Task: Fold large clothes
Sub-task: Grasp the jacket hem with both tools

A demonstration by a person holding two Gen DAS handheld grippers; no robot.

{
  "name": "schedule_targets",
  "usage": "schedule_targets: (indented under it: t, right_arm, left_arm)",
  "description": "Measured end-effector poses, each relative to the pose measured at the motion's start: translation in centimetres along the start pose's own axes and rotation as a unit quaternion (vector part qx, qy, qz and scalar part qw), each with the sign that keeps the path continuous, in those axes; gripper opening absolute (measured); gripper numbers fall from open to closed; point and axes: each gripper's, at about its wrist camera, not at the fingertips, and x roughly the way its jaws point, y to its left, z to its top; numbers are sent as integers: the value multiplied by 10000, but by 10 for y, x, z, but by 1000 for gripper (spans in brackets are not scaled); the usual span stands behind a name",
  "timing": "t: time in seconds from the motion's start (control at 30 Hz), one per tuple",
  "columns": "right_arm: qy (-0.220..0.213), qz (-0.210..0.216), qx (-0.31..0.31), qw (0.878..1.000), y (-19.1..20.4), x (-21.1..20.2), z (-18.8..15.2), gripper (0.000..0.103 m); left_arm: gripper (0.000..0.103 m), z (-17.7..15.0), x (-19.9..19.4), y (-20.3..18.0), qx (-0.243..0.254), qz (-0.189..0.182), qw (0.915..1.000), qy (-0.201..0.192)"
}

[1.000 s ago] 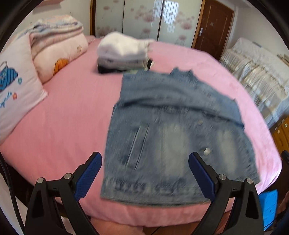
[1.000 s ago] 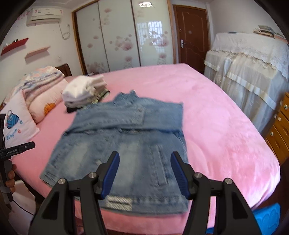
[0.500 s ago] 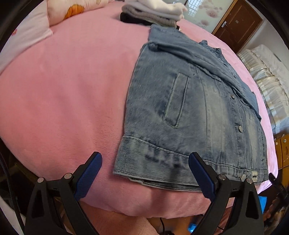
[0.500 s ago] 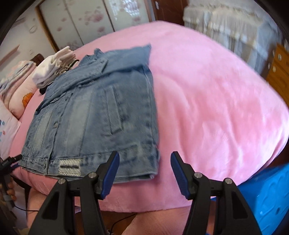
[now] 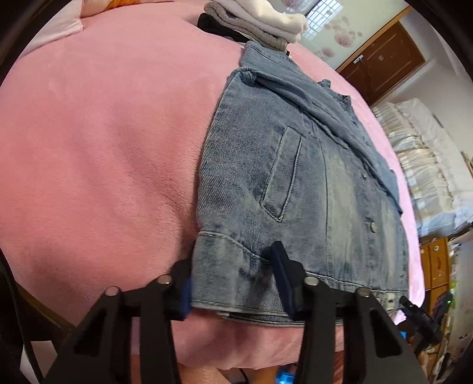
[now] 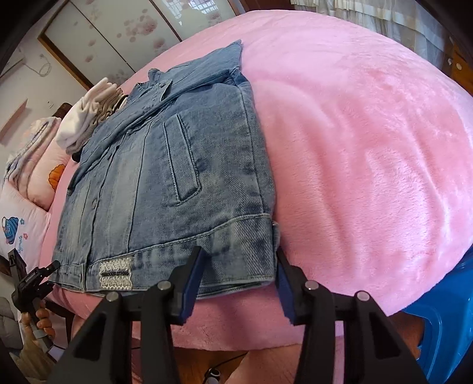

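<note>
a bedroom with a pink plush bed (image 5: 97,141) filling both views, floral sliding wardrobe doors (image 6: 97,44) and a brown door (image 5: 381,62) behind. at the far left of the bed lie pillows (image 6: 17,218), then a stack of folded clothes (image 5: 260,20) just beyond the collar of the denim jacket (image 5: 295,183). the jacket lies flat, front up, sleeves folded across the chest, hem at the near edge of the bed. the left gripper (image 5: 233,280) has its jaws part-open around the hem's left corner, blue pads either side of the fabric, not pinched. the right gripper (image 6: 239,274) straddles the hem's right corner the same way, one pad over the denim, the other off its edge.
</note>
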Motion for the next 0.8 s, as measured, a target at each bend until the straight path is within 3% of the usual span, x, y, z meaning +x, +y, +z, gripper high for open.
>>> schedule_targets:
  t: [0.2,0.47,0.63,0.8]
  right_arm:
    - [39,-67,48,10000,-1,6,1,47]
    - [-57,-108,148,9998,-2,12,-4,45]
    - [-174,-549,-161,9982,15,4,-6,22]
    - [-442,-412,-260,9978,21,-24,-4,10]
  left_arm:
    - [41,-5,2,7,-172,-143,9997,74]
    - [41,-7,6,-1,-23,123,9999,98]
    - [13,-6,1,-18,110,529,9985,-26]
    - [10,-1,-20,-43,240,809,9962,-203]
